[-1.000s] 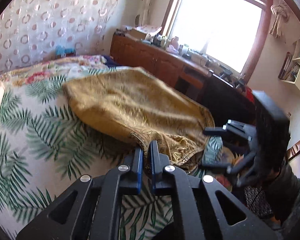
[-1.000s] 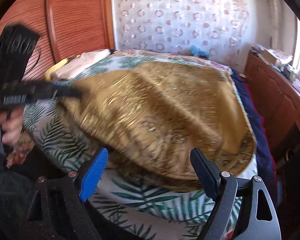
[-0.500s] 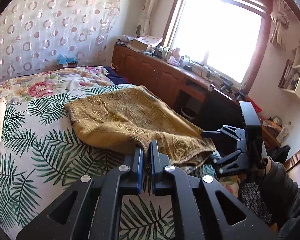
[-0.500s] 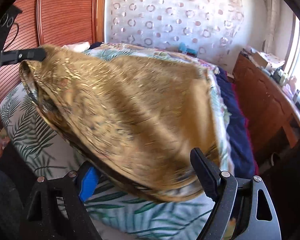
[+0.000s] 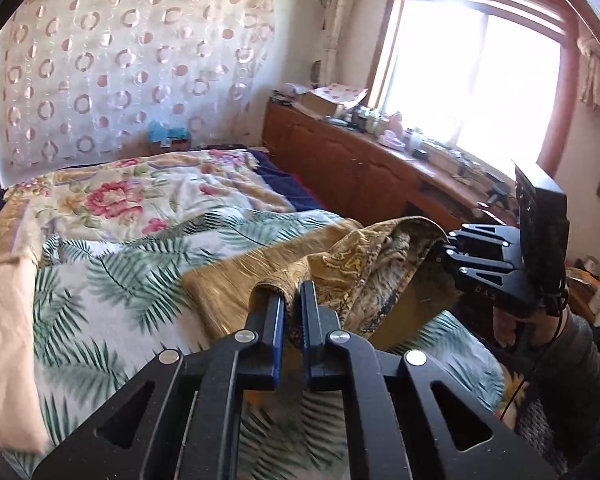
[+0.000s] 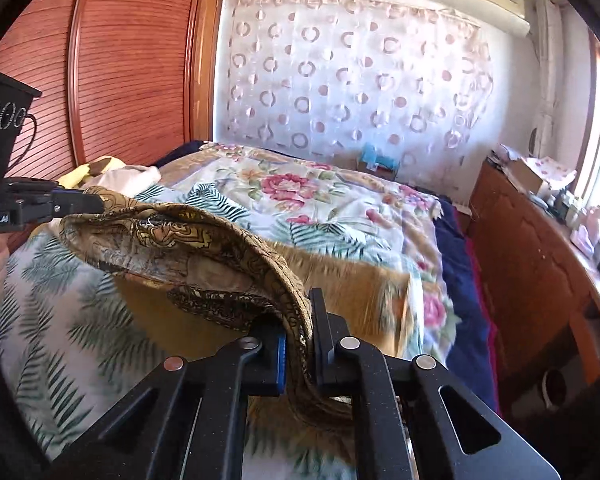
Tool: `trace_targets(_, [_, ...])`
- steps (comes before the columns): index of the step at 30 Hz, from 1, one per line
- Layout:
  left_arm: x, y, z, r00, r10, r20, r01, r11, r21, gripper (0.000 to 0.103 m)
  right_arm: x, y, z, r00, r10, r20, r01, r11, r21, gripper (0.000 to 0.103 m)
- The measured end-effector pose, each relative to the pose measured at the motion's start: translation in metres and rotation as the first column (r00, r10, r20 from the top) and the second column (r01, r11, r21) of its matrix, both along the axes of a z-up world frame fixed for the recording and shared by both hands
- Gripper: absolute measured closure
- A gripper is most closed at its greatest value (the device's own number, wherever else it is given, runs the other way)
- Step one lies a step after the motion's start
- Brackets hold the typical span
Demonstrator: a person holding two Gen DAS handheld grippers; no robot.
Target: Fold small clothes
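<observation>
Bright sunny window [image 5: 476, 92] above a long brown wooden cabinet [image 5: 352, 172], beside a bed with leafy, flowery covers [image 5: 120, 240]

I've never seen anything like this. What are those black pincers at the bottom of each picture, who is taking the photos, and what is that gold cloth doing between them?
There is no robot here. A person holds a hand-operated pincer tool, a gripper, in each hand, and each gripper carries its own wide-angle camera looking along its two fingers. So one picture is shot from the left gripper, the other from the right gripper, and each view also catches the other tool off to the side.

Below them is a bed covered with a palm-leaf sheet and a flowered quilt. The gold patterned cloth is the garment being folded. The left gripper is shut on one part of its edge. The right gripper's jaws are closing, with another part of the edge between them. That edge is raised off the bed, while the rest trails down onto the sheet.
</observation>
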State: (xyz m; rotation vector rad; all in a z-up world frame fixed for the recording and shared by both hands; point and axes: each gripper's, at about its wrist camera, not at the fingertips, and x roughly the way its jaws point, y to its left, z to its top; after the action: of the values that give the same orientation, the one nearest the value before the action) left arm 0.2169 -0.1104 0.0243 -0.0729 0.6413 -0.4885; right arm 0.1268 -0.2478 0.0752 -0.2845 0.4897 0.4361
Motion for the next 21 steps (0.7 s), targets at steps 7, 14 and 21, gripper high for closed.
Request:
trace_targets(7, [0.050,0.004,-0.018,0.999,0.043,-0.020,-0.042,0.997,0.060,0.090,0.095,0.021,-0.015,0.996,0.036,-0.079,-0.037,0.999,-0.014,0.094])
trace_targets(14, [0.055,0.022,-0.021,0.997,0.079,0.012,-0.080,0.993,0.086,0.032,0.137,0.020,-0.012,0.988,0.038,-0.148,-0.037,0.999,0.012,0.089])
trace_targets(21, [0.073,0.020,-0.044,0.994,0.097,-0.056,-0.089,0.987,0.131,0.032,0.155,0.020,0.007,0.995,-0.016,-0.095,0.019,0.999,0.037,0.034])
